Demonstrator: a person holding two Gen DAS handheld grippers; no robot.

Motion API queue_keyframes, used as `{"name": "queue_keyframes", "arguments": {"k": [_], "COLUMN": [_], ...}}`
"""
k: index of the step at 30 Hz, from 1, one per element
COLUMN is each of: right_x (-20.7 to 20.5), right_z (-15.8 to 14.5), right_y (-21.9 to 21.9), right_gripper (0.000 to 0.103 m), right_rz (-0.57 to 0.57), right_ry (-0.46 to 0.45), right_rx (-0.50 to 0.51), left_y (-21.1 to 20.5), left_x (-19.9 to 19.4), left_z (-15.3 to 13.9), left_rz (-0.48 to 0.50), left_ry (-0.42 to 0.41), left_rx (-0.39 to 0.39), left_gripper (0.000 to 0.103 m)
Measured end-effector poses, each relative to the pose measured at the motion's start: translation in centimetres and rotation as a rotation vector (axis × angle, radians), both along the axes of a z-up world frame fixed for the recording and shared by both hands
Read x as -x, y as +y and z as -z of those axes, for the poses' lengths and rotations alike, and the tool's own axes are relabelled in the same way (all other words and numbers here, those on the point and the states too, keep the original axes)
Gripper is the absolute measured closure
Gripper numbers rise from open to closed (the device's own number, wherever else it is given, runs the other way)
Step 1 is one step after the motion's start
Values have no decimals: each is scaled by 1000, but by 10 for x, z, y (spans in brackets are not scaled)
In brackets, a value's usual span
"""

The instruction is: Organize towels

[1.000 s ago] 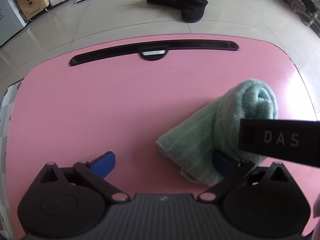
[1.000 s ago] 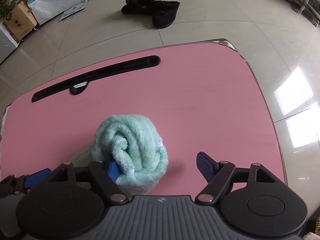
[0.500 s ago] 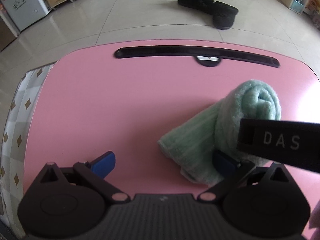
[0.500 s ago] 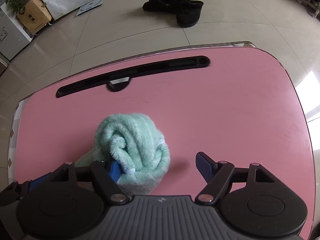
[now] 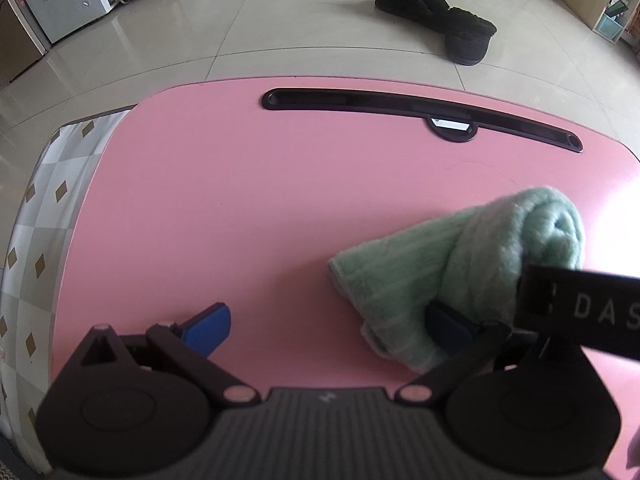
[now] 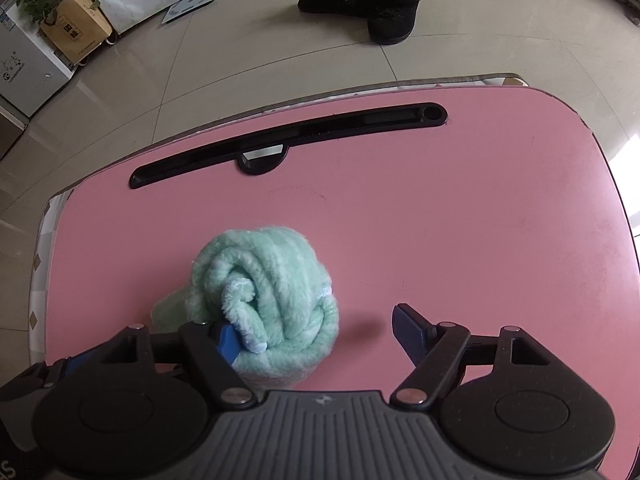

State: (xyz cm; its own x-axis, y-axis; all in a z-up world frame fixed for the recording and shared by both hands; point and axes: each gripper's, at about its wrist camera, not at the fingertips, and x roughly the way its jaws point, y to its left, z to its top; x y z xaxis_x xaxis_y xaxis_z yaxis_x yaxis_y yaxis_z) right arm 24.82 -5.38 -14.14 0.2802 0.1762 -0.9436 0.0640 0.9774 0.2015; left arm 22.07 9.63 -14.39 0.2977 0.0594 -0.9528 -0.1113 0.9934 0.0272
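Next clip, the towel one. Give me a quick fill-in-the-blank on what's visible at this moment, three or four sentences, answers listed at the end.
1. The rolled towel is pale ____ in colour.
2. It lies on a table top coloured ____.
3. On the floor beyond the table lies a pair of ____ slippers.
4. The long black slot runs along the table's ____ edge, away from the grippers.

Missing words: green; pink; black; far
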Motion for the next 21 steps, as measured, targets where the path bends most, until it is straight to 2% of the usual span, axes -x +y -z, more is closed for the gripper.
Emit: {"name": "queue_keyframes", "arguments": {"k": [4,11,14,18,21], "right_x": [2,5,5,7,6], "right_z": [2,2,-2,-10,-10], "right_y": [-2,-3,-4,-4,-9], "right_gripper": [24,21,21,21,20], "right_rz": [-11,-23,-44,-79,-63], "right_ry": [0,-37,-39,-53,-30], "right_rx": [6,8,-15,6,3], "left_y": [-2,4,4,3,3], "left_x": [1,1,1,1,1], "left_z": [-1,0,0,0,0], "left_rz": [11,12,13,12,11], "left_ry": [-5,-3,-4,-4,-5], "left_rx": [-15,8,0,-3,-1], "left_gripper": [0,0,0,0,0]}}
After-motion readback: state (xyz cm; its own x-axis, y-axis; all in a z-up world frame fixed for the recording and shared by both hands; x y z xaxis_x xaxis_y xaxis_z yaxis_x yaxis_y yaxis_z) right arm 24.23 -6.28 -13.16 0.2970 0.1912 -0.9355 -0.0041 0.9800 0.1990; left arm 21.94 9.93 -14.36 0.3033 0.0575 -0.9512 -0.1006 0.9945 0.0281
